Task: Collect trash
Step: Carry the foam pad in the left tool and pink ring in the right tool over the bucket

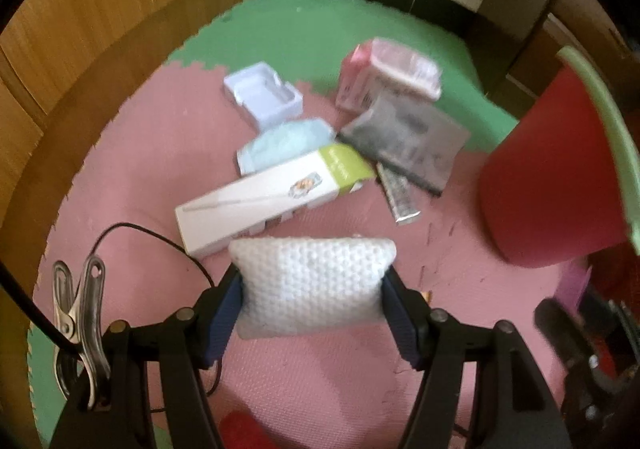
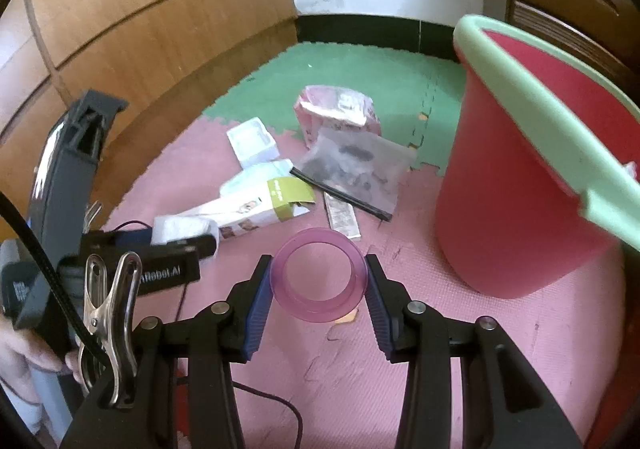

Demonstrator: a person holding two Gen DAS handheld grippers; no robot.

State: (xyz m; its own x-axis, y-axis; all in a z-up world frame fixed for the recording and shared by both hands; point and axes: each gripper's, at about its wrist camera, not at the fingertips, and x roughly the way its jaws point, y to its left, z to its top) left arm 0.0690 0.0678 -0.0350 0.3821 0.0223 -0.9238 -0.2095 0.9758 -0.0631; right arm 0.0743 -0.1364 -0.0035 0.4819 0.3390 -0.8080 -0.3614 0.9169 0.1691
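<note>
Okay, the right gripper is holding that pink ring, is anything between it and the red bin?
Nothing visible. The right gripper grips the pink ring, and the red bin stands to its right with only bare pink mat between. The other trash lies farther back.

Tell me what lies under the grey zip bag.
The grey zip bag overlaps a silver sachet, whose upper end is hidden beneath it. Anything else under the bag cannot be seen.

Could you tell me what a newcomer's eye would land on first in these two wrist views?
Probably the big red bin with its pale green rim, standing at the right on the pink foam mat. Next, each gripper's load: the left gripper clamps a white bubble-wrap pad, the right gripper a pink translucent ring. Behind them lies a loose heap of boxes and bags.
</note>
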